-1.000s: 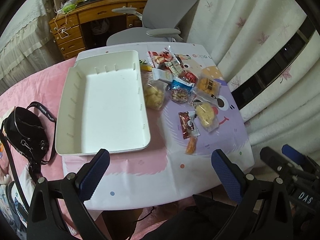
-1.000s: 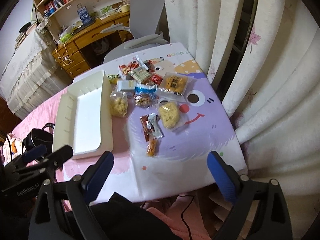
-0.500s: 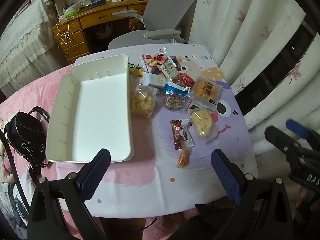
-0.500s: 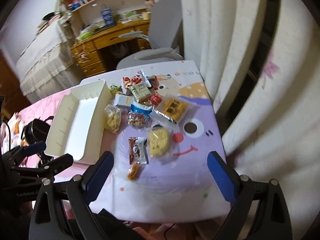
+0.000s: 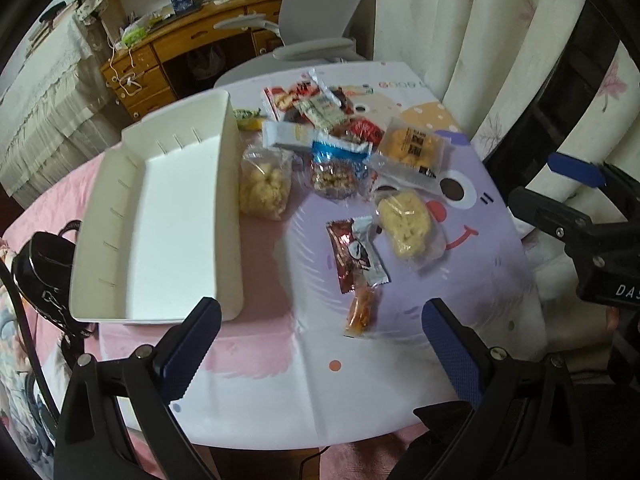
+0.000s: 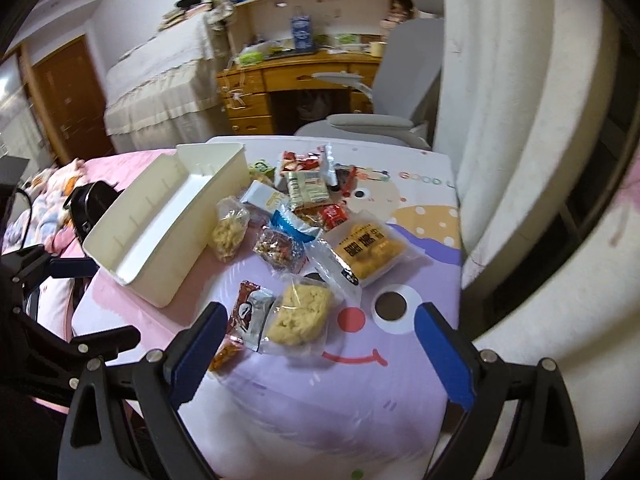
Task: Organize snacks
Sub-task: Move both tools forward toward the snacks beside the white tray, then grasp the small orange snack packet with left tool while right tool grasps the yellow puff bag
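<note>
An empty white bin [image 5: 160,216] [image 6: 160,236] lies on the table's left half. To its right a heap of wrapped snacks spreads out: a clear bag of pale puffs [image 5: 264,184] [image 6: 230,232], a yellow cake packet [image 5: 406,222] [image 6: 298,314], an orange-yellow packet [image 5: 412,144] [image 6: 368,248], a brown and silver bar [image 5: 354,252] [image 6: 248,314] and a small orange packet [image 5: 362,310]. My left gripper [image 5: 320,344] hangs open above the near table edge. My right gripper [image 6: 320,344] is open too, low over the cake packet, empty.
The table wears a pink and purple cartoon cloth [image 5: 460,264]. A black bag [image 5: 44,272] lies left of the bin. White curtains [image 6: 520,120] close off the right side. A grey office chair [image 5: 320,12] and a wooden desk [image 5: 192,40] stand beyond the table.
Both grippers have moved forward toward the snacks. The right one dropped lower and closer, now near the yellow cake packet. Both stayed open and empty.
</note>
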`<state>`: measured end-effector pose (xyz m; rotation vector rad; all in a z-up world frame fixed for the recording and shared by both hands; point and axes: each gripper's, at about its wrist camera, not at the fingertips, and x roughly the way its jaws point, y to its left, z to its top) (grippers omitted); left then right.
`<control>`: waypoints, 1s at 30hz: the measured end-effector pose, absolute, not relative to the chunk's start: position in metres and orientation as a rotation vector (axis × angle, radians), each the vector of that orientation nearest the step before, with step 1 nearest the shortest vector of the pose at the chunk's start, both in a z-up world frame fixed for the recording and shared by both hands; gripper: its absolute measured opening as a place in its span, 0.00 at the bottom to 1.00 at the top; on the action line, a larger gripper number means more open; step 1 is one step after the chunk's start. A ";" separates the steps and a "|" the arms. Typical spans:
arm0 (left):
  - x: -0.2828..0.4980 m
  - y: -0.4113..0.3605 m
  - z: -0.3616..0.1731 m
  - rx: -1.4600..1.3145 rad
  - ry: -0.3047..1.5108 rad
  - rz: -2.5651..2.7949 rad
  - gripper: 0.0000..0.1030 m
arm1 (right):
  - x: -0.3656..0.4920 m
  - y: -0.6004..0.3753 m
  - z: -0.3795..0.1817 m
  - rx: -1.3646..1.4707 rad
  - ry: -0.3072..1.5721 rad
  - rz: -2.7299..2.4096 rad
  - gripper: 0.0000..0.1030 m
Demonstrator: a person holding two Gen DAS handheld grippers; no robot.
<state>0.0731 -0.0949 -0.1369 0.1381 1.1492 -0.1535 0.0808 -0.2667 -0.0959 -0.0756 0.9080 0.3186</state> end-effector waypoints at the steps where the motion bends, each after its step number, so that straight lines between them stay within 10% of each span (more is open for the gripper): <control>1: 0.074 -0.097 -0.142 0.141 1.153 -0.155 0.97 | 0.083 -0.267 -0.101 -0.086 0.905 0.333 0.93; 30: 0.115 -0.149 -0.286 0.233 1.386 -0.221 0.81 | 0.132 -0.236 -0.230 -0.162 1.026 0.580 0.90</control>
